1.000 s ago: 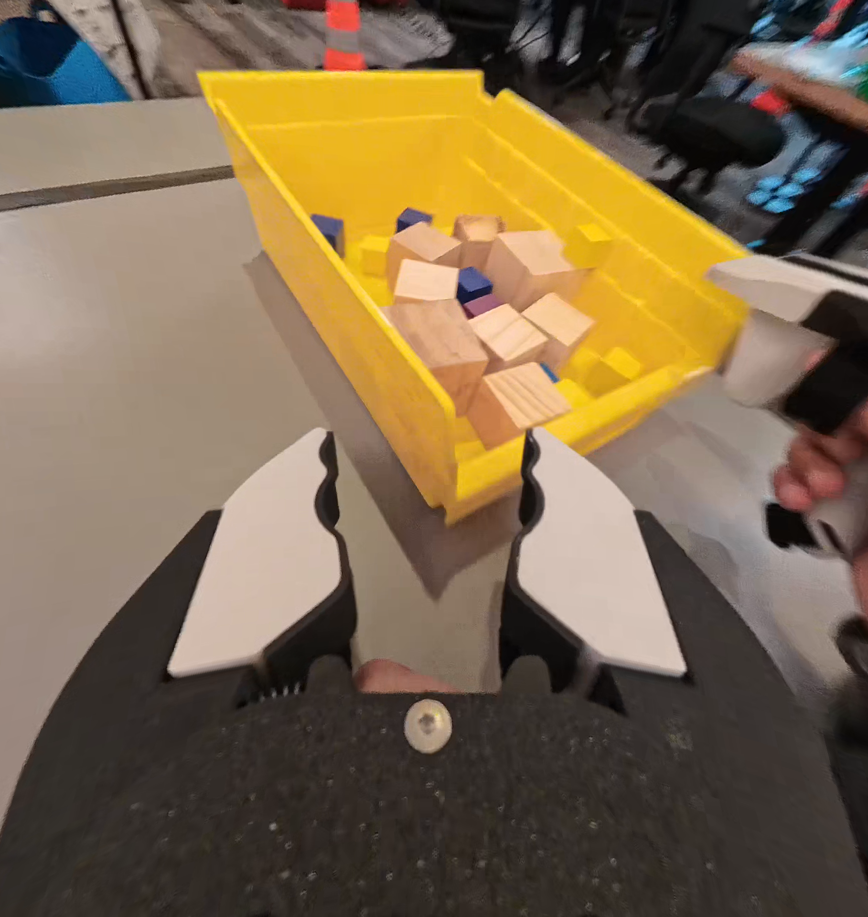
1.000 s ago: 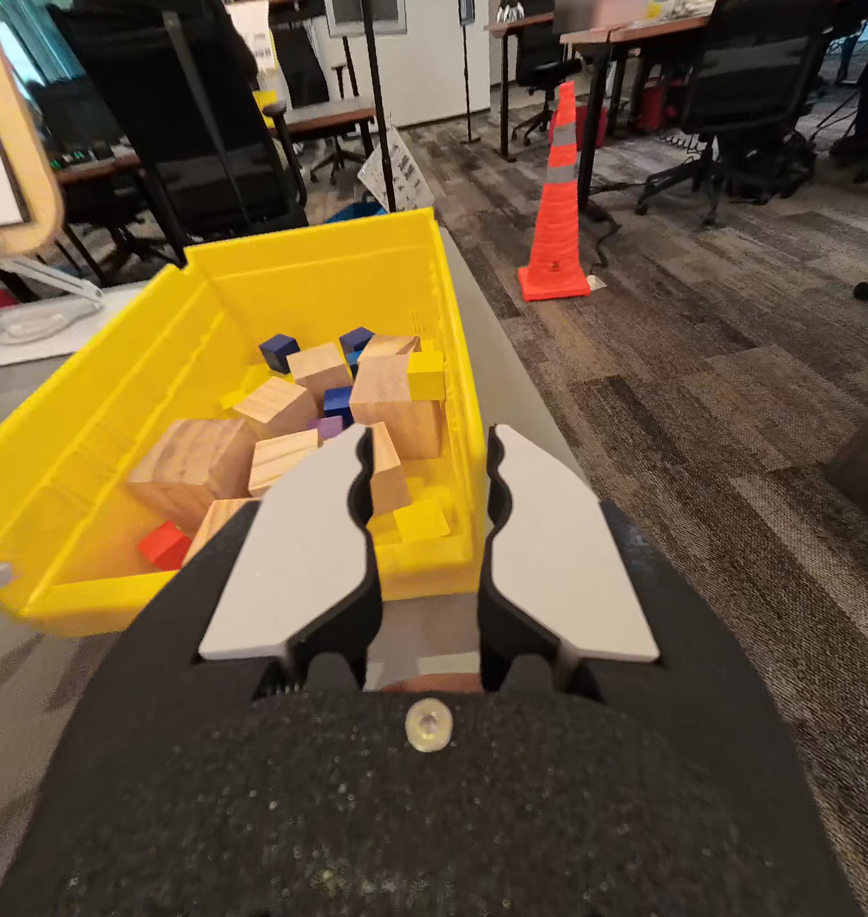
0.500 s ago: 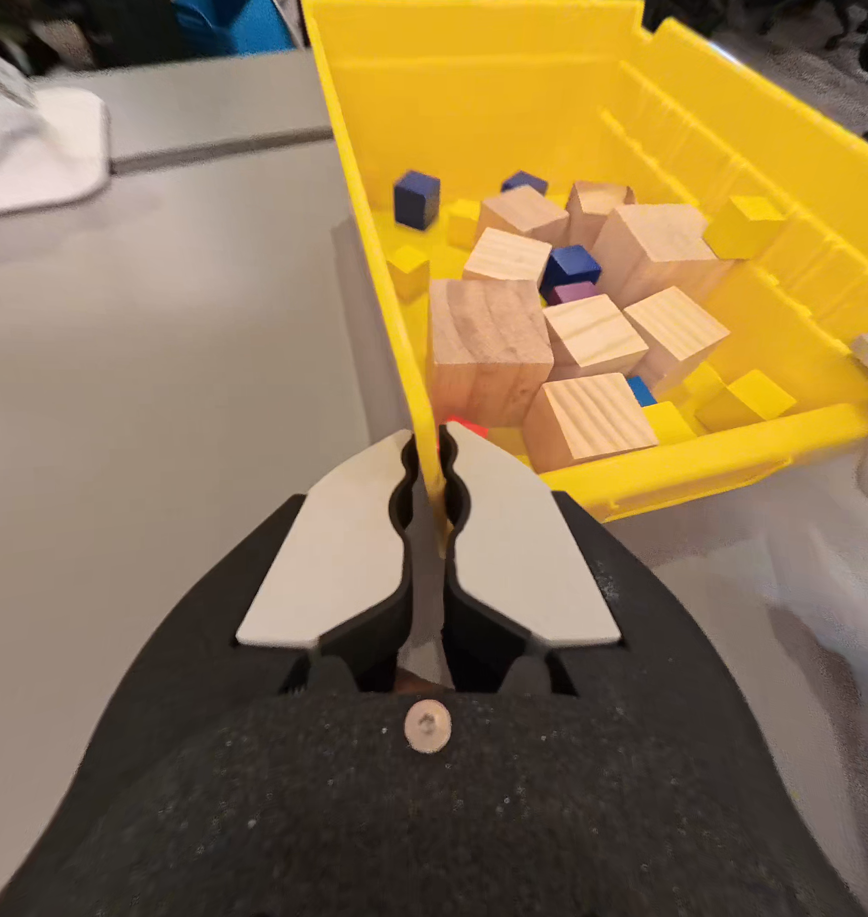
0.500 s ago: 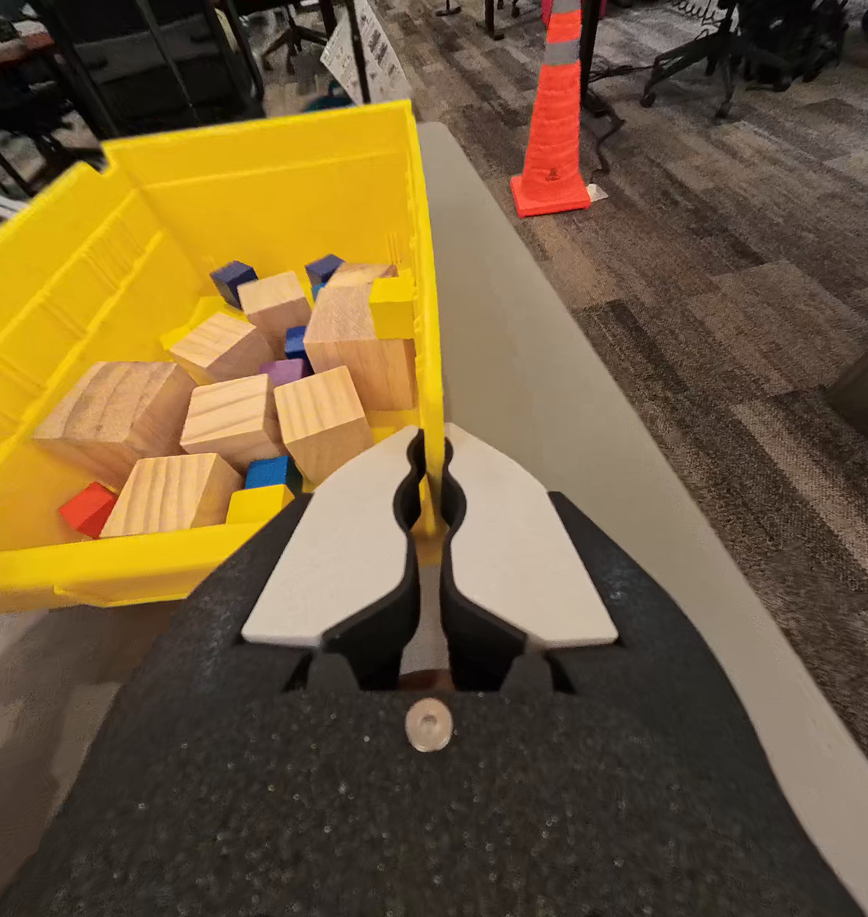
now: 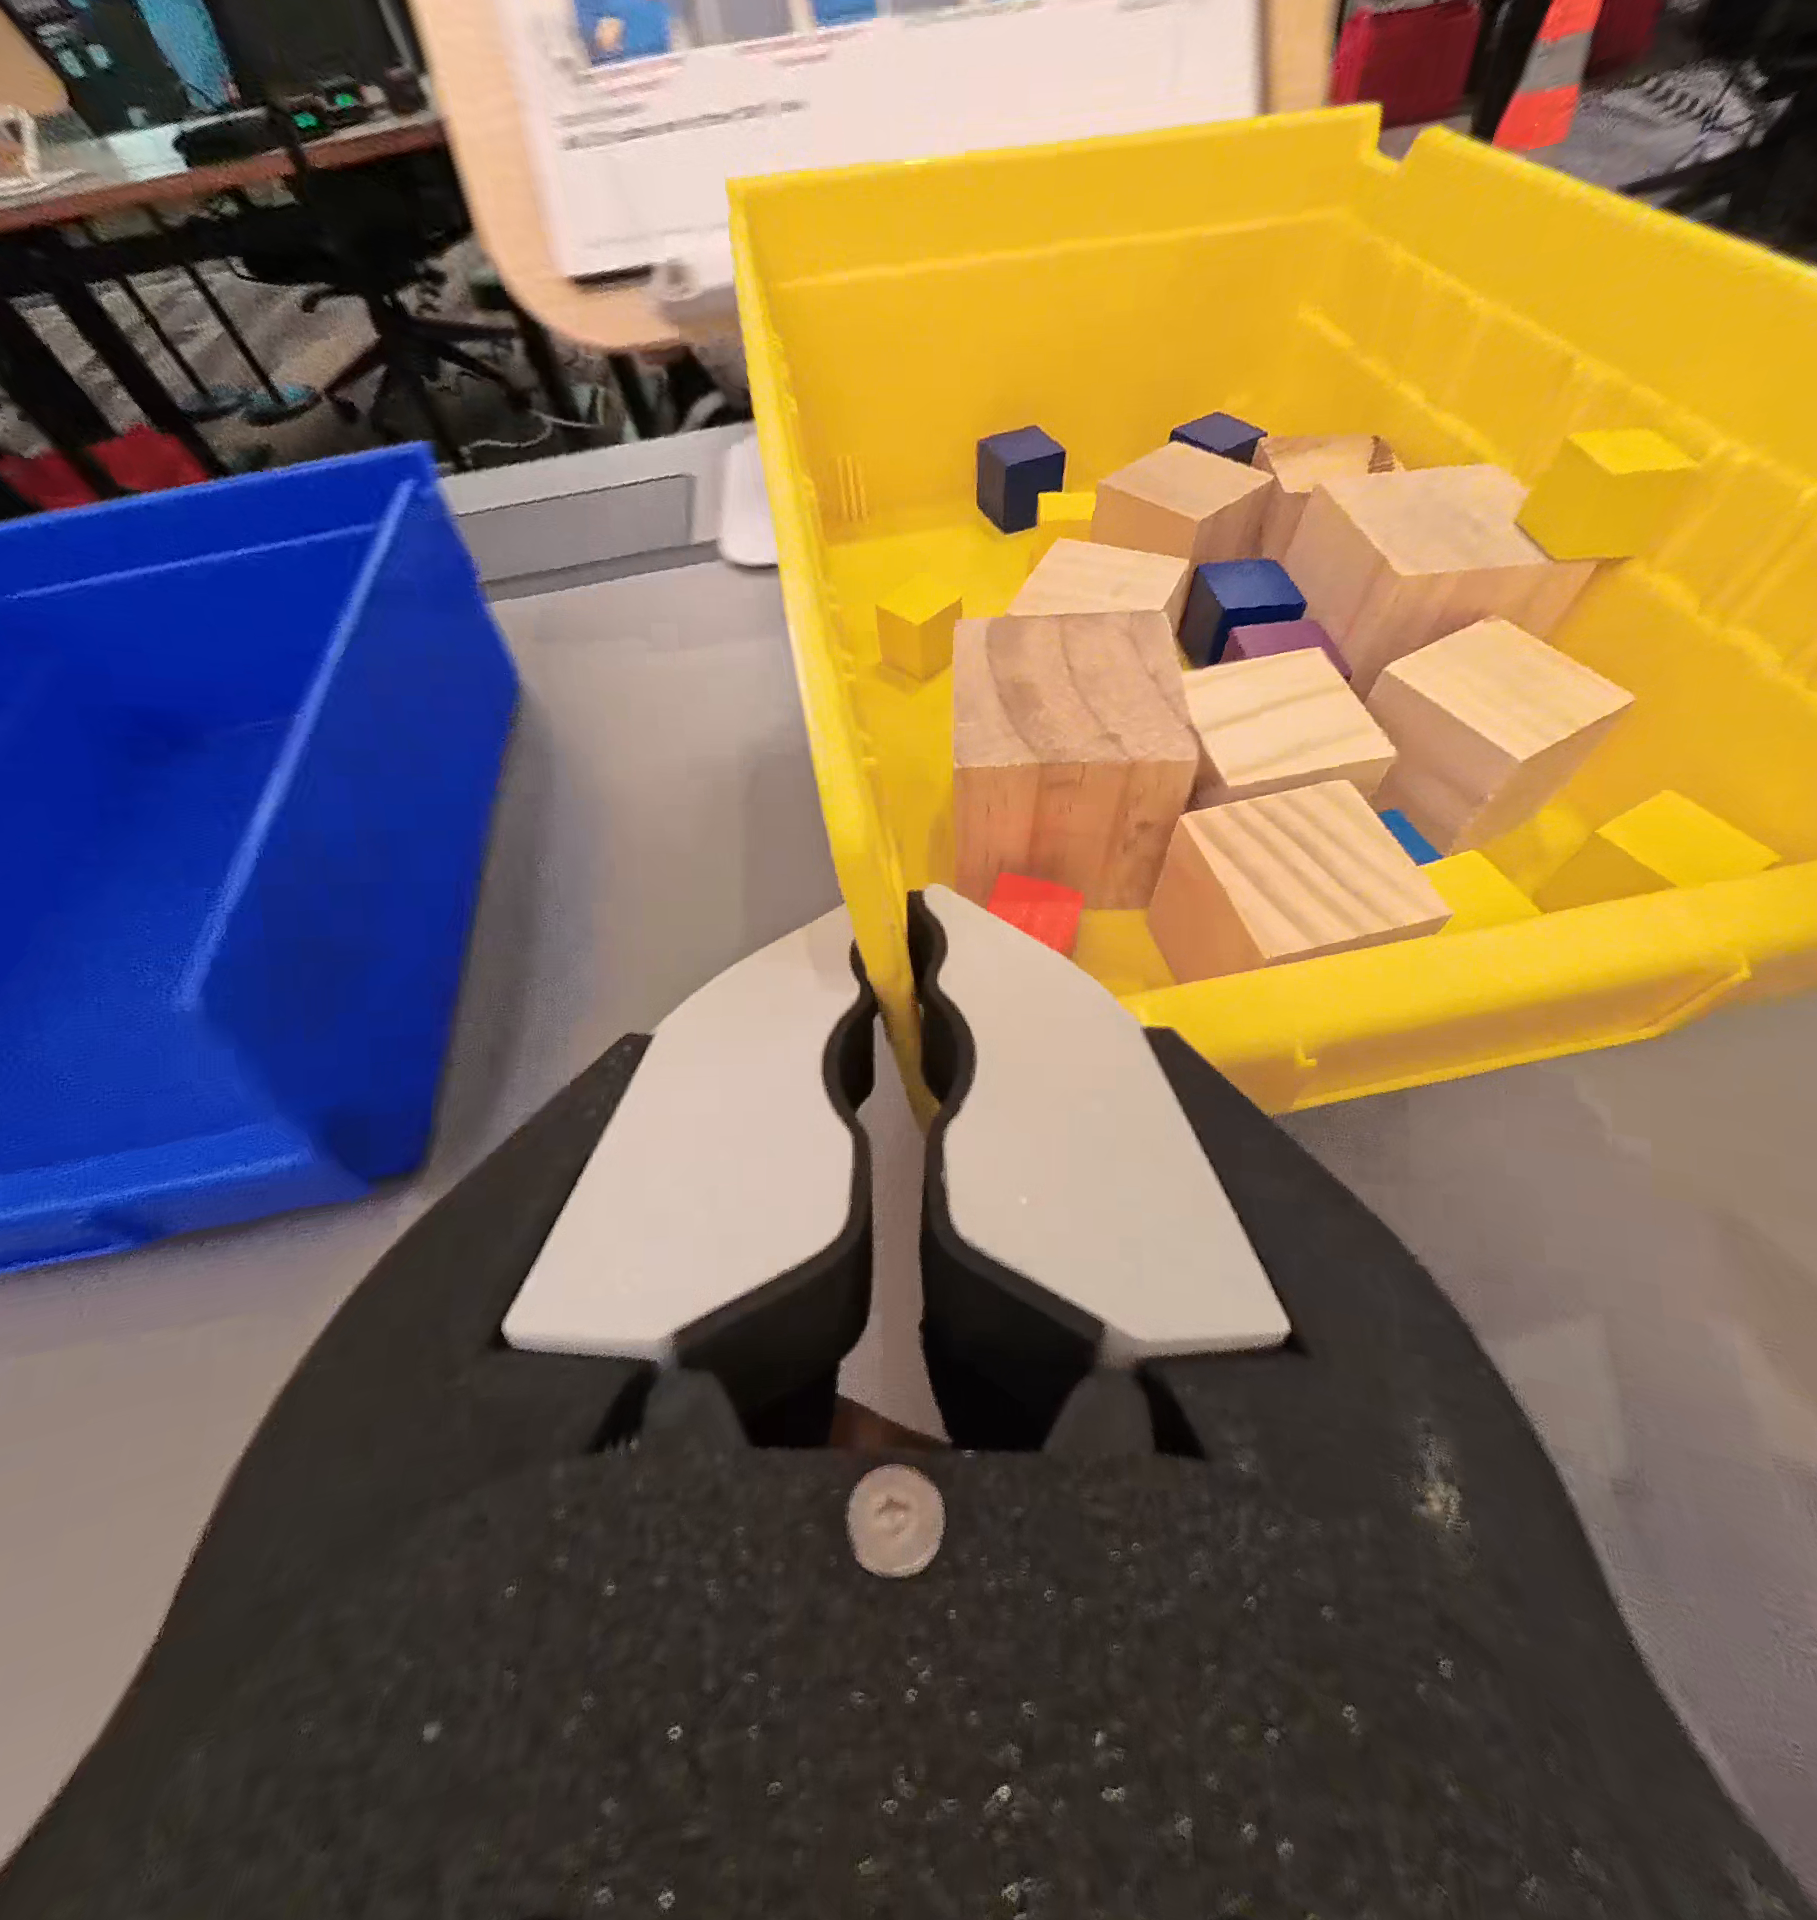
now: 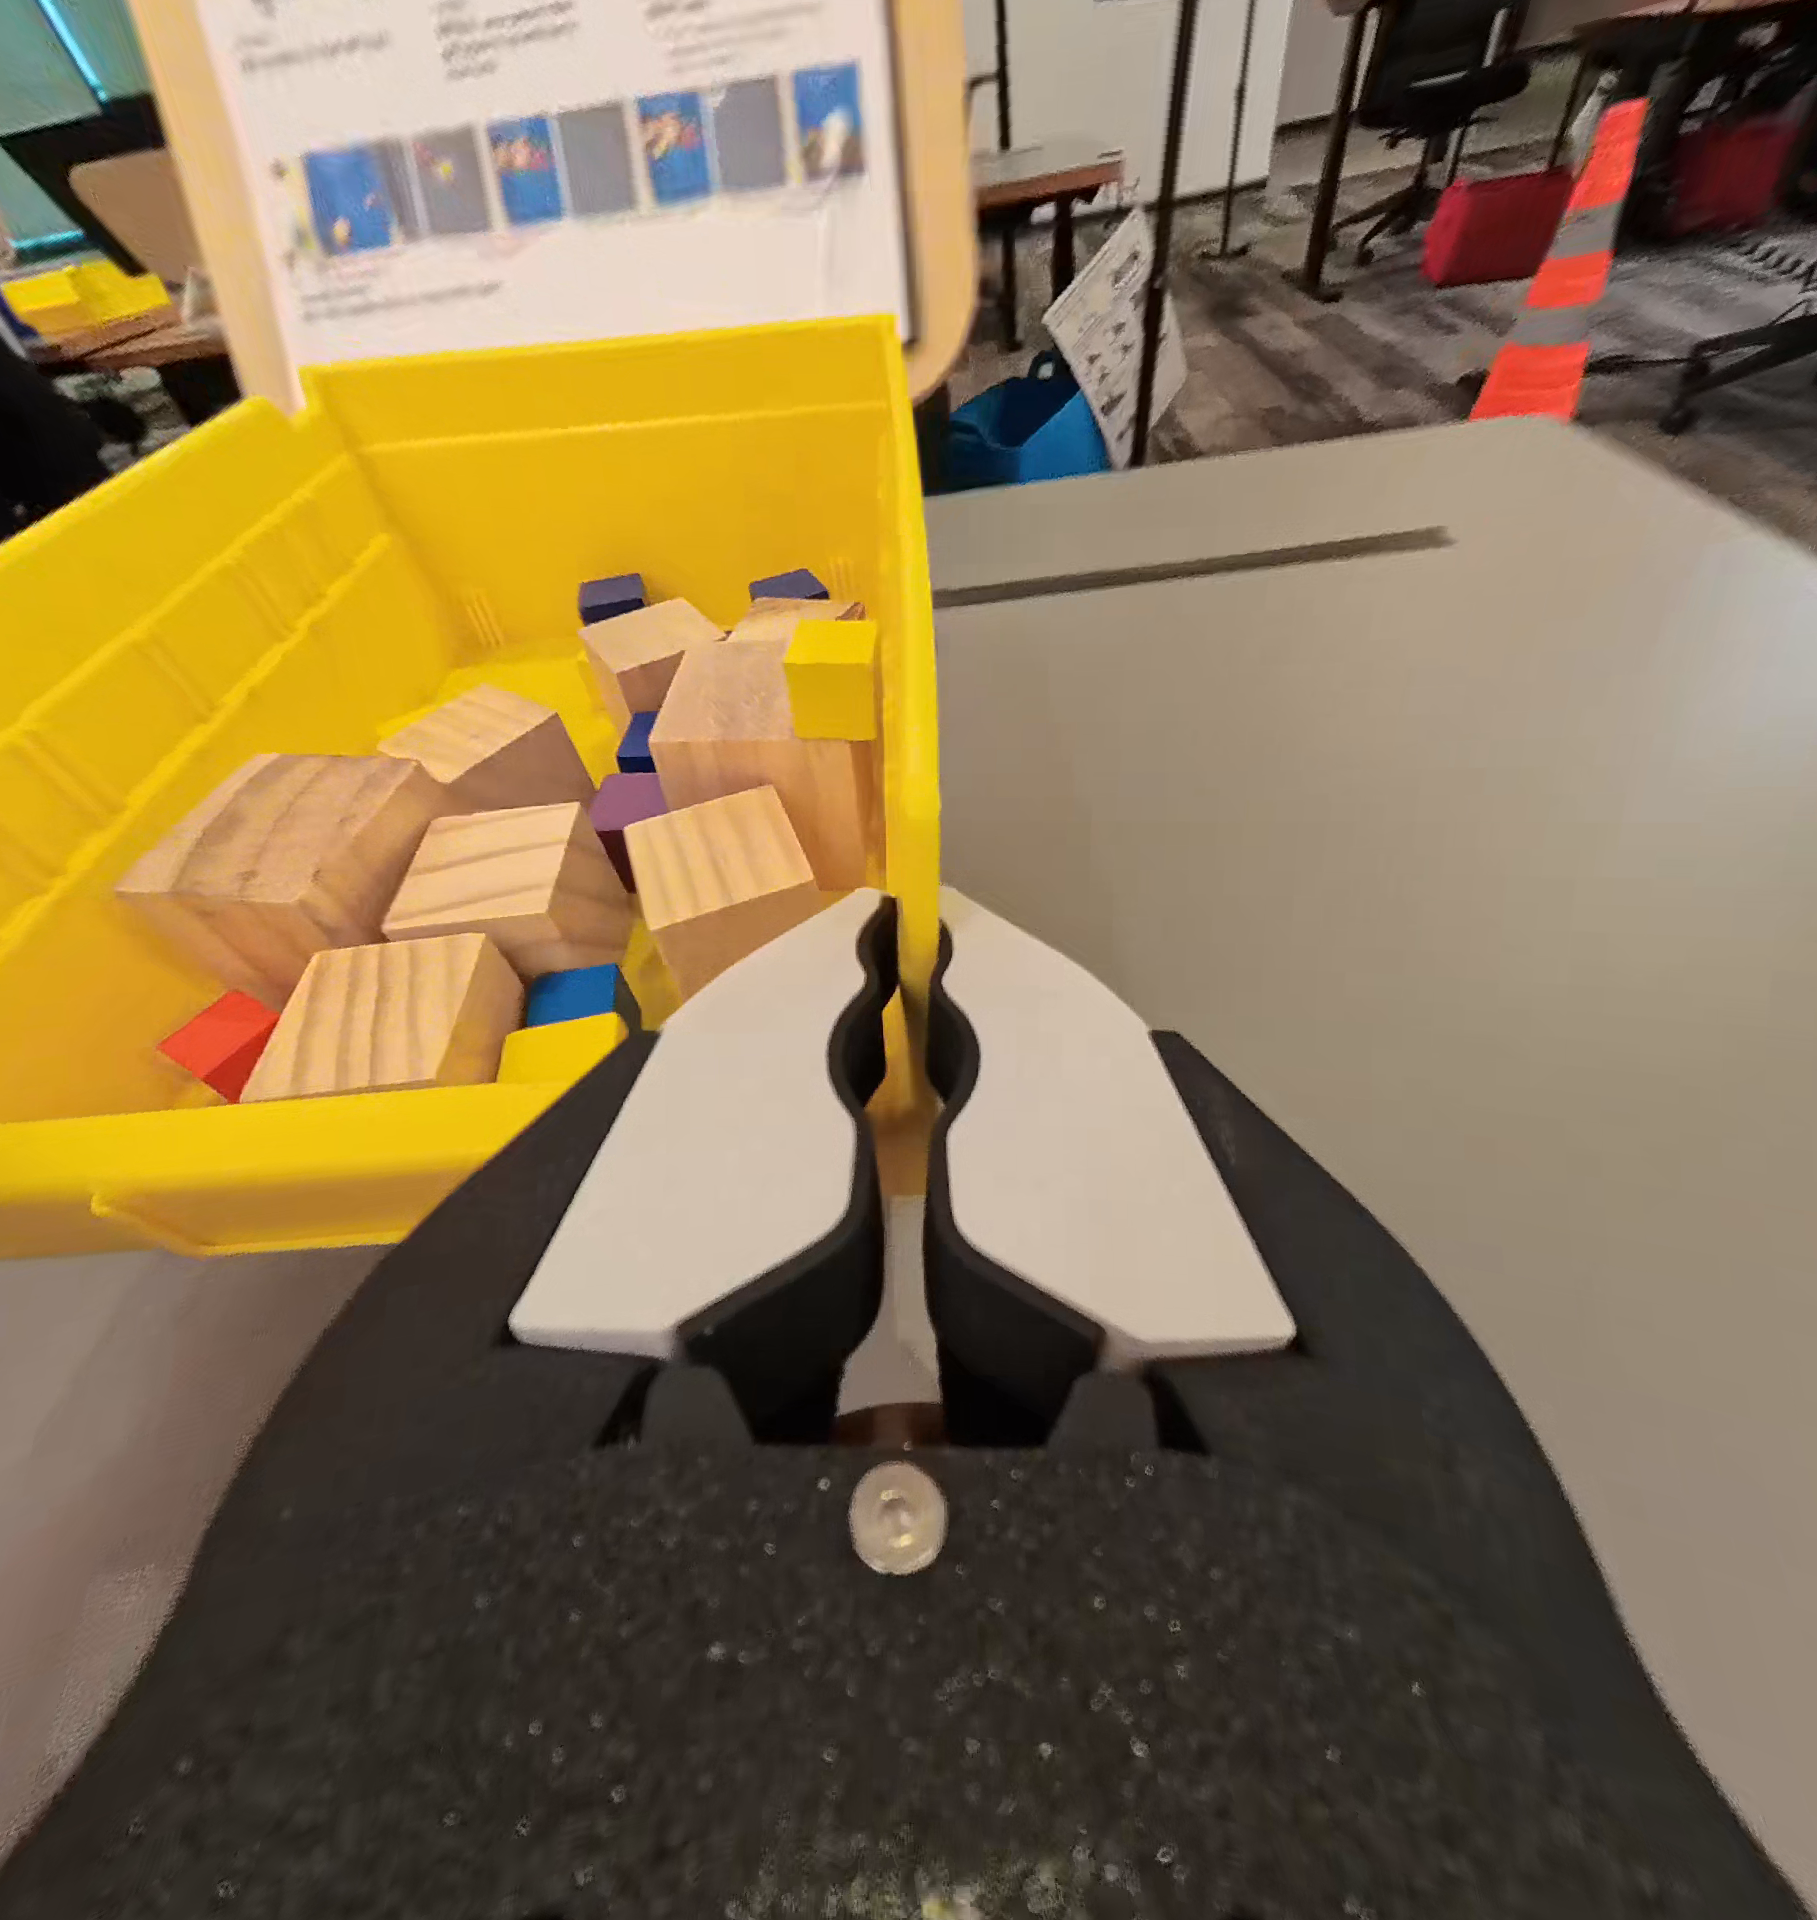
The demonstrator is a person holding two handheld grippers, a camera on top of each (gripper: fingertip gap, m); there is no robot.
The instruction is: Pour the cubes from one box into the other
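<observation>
Both claws are clamped on the yellow box [image 5: 1299, 1029]. The left claw [image 5: 891, 935] pinches the box's left side wall at the near corner; the right claw [image 6: 916, 914] pinches the right side wall, also at the near corner. The box seems lifted off the grey table [image 6: 1403, 831], near lip low, though I cannot tell this for certain.

The blue box [image 5: 260, 790] sits to the left of the left claw, apart from the yellow one, and looks empty as far as visible.

Step in hand, as I judge it: carry over and tip. Keep both grips level so the thin walls do not twist. Bring the low front lip over the blue box first, then raise the back slowly.

The cubes [image 5: 1288, 883] are mostly large bare wood; small yellow, dark blue, purple and red ones lie between them. They are heaped toward the near lip just ahead of both claws, so the big blocks may go in a rush.
</observation>
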